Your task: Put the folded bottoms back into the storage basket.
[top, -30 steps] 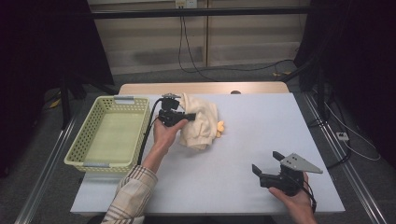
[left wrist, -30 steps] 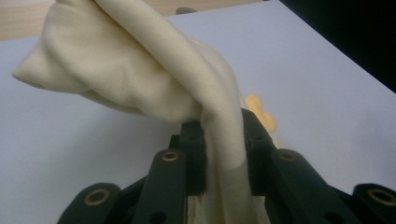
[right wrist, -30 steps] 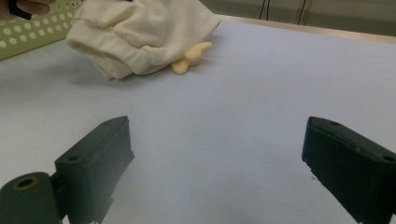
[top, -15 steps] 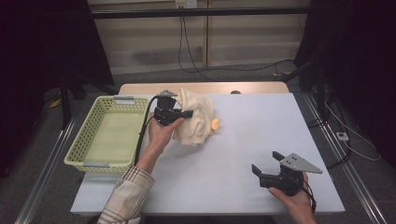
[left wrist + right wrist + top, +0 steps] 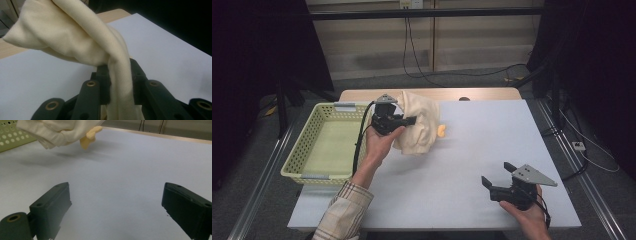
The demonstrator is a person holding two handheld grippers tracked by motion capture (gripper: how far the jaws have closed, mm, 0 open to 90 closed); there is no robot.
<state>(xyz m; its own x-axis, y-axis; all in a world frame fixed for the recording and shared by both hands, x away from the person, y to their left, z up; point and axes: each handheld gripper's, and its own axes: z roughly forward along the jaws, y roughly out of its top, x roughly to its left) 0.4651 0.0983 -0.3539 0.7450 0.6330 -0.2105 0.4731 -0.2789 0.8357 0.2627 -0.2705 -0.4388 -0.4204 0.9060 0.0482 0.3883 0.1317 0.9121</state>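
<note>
The cream cloth garment (image 5: pixel 417 127) had been gripped and lifted off the white table (image 5: pixel 472 170) by the left gripper (image 5: pixel 408 120), the pale green plastic basket (image 5: pixel 307 155) remained unfilled, and the right gripper (image 5: pixel 498 178) was held open, idle.

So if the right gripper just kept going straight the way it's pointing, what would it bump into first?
Probably nothing soon. The right gripper, jaws open, faces bare table. Farther on, up and to the left in its own view, hangs the cloth held by the left gripper; depth is unclear, so it might pass beside it.
</note>
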